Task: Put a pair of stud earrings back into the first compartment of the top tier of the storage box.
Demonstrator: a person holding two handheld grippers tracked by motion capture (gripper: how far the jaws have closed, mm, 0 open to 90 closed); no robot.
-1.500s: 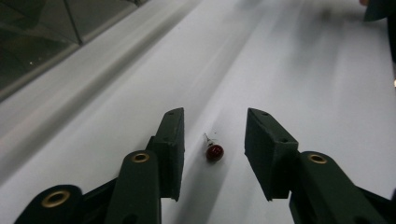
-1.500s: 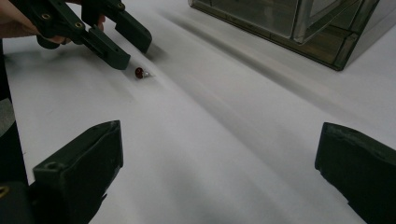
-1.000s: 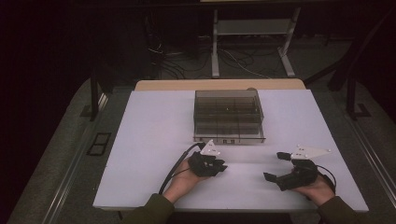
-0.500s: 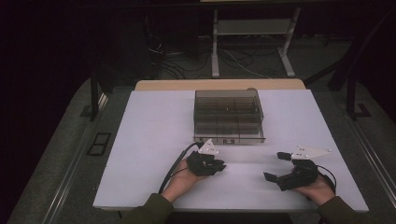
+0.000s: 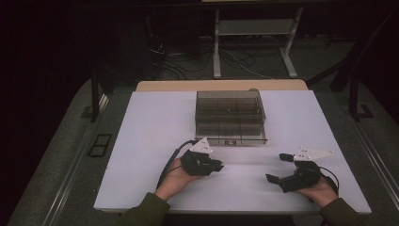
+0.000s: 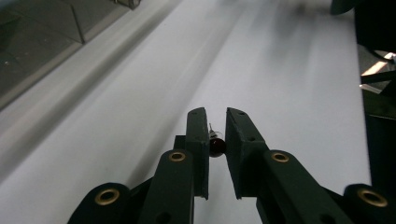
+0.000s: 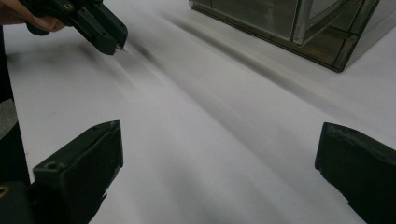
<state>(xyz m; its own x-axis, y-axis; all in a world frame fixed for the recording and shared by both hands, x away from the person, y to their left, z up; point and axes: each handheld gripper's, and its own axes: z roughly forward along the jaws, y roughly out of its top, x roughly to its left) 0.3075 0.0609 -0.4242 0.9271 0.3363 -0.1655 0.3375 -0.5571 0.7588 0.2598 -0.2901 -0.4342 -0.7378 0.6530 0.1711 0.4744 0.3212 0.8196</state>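
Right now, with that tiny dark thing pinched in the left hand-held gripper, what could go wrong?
1. The small dark bead-like part sits between the pads of the left hand-held gripper, gripped on little surface; it may slip out and roll across the white table.
2. The compartments of the clear box look narrow, so a drop could land in the wrong one.

A white counter (image 5: 150, 141) carries a smoke-grey, see-through compartment box (image 5: 229, 115) with a pale front strip. Both grippers are black: the left gripper (image 6: 217, 126) shows brass-coloured rivets and pinches a small dark red bead (image 6: 216, 146) with a silvery pin; the right gripper (image 5: 276, 168) bears a light grey plate. The sleeves (image 5: 146, 212) are olive green.
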